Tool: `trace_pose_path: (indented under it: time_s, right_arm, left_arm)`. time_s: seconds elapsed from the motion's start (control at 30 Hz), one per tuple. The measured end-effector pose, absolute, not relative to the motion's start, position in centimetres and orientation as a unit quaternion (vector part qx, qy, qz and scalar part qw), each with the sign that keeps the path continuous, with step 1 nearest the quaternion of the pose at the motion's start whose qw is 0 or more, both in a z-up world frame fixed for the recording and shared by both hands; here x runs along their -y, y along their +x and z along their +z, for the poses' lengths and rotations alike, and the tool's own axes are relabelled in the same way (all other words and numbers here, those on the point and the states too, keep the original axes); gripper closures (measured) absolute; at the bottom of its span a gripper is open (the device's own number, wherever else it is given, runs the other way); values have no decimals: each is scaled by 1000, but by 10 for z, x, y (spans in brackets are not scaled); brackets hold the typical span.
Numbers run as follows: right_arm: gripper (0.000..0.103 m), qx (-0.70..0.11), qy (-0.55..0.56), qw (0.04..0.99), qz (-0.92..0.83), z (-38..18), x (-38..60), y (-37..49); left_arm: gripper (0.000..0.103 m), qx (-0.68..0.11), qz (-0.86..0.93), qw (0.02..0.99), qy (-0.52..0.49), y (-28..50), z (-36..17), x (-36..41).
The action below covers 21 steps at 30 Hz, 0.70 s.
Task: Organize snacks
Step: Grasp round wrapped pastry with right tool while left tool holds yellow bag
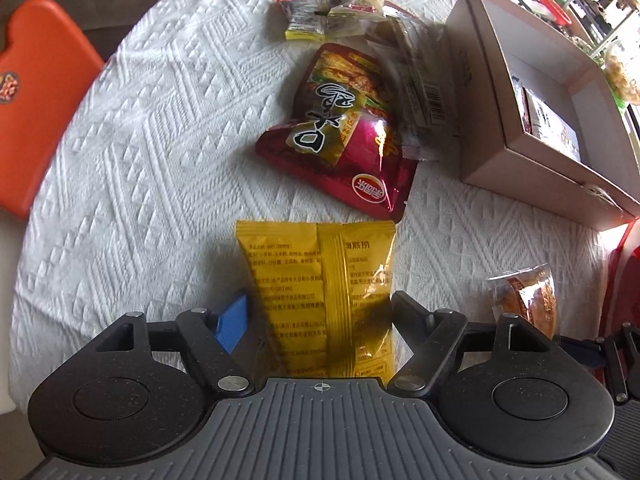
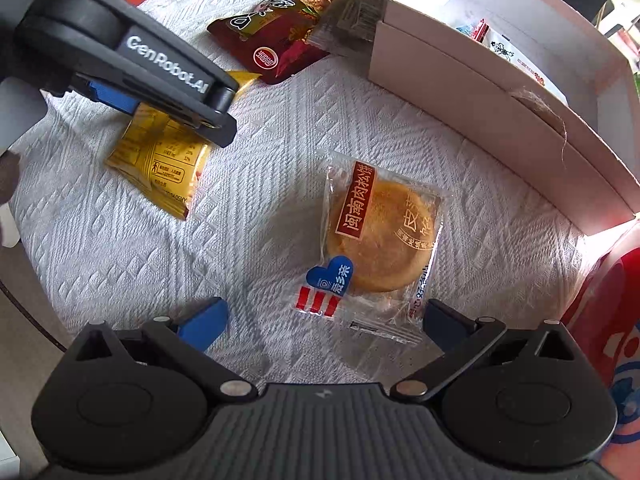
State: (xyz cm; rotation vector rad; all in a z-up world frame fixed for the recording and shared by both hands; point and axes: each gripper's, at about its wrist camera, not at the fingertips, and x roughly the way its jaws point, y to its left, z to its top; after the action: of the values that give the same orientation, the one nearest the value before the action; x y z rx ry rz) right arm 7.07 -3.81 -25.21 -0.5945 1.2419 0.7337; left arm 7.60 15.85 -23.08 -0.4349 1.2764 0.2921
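A yellow snack packet (image 1: 320, 292) lies on the white tablecloth between the fingers of my left gripper (image 1: 316, 316); the jaws stand around it, apart from its sides, open. It also shows in the right wrist view (image 2: 160, 160), under the left gripper (image 2: 176, 112). My right gripper (image 2: 324, 320) is open, its fingers on either side of the near end of a clear-wrapped round pastry (image 2: 380, 236). The pastry also shows in the left wrist view (image 1: 524, 300). A red snack bag (image 1: 340, 132) lies farther out.
An open white cardboard box (image 1: 520, 128) with packets inside stands at the right (image 2: 480, 92). Several small wrapped snacks (image 1: 340, 12) lie at the far side, with a clear barcode packet (image 1: 416, 88) by the box. An orange chair (image 1: 36, 92) is at the left, beyond the table's edge.
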Motion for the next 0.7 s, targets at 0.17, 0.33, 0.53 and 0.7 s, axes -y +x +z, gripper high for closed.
trace_pose_path:
  time_s: [0.17, 0.33, 0.53, 0.7]
  right_arm:
    - [13, -579, -236, 726, 287, -232, 40, 82]
    - [13, -577, -182, 754, 257, -214, 43, 104]
    - [42, -616, -183, 729, 234, -240, 24, 121]
    - [49, -614, -195, 724, 248, -207, 28, 117]
  left_arm:
    - [39, -588, 121, 753, -269, 33, -225, -170]
    - [39, -612, 118, 726, -292, 0, -229, -160]
    - [39, -622, 86, 718, -300, -3, -230, -142]
    - [39, -621, 58, 723, -297, 13, -221, -122]
